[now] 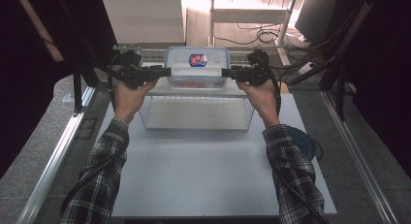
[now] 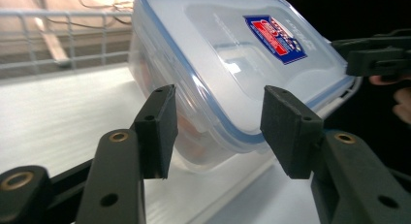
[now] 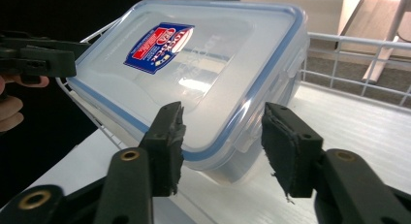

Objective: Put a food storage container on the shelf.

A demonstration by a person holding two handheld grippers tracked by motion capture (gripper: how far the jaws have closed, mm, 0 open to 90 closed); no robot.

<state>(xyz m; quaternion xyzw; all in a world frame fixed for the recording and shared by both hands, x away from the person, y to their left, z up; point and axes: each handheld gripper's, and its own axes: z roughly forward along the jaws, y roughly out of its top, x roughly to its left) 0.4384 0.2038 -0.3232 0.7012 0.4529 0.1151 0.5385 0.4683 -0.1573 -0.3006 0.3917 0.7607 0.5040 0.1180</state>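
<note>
Container (image 1: 197, 68) sits on wire basket (image 1: 196, 112) shelf.

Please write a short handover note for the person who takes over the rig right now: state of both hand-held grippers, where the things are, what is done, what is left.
Left hand-held gripper: at the left end of the food container, jaws on either side of its corner; whether the pads press I cannot tell.
Right hand-held gripper: same at the right end, jaws astride the corner.
Food container: lid on, blue seal, label on top, something reddish inside. It sits on the white shelf of the wire rack, at the far side of the table.
Done: both grippers brought to the container's ends.
Left: probably grip firmly and lift it with both together.
</note>
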